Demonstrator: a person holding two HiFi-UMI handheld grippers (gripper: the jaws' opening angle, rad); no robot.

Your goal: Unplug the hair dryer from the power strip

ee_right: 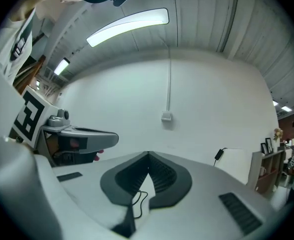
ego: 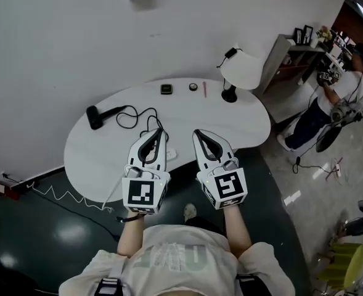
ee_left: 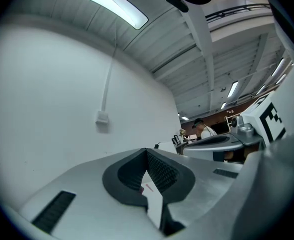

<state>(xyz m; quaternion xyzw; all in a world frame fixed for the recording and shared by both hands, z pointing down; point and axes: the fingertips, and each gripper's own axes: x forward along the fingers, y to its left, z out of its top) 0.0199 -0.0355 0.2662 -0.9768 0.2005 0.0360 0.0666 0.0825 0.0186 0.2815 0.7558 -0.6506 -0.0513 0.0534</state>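
- Hair dryer [ego: 95,117]: black, lying flat on the left part of the white table [ego: 243,125], beyond and to the left of both grippers and well clear of their fingertips.
- Cord [ego: 139,116]: black, looping from the dryer's handle across the tabletop towards the tips of the left gripper; its end is hidden beneath that gripper.
- Left gripper [ego: 160,131]: held level over the table's near edge, jaws pressed together with nothing between them, as seen in its own view [ee_left: 147,154].
- Right gripper [ego: 196,132]: just beside the left one, jaws likewise clenched and empty [ee_right: 147,156]; a loop of the cord shows below them.
- Far edge of the table: a small black square object [ego: 166,89], a red pen [ego: 204,89] and a lamp [ego: 240,73].
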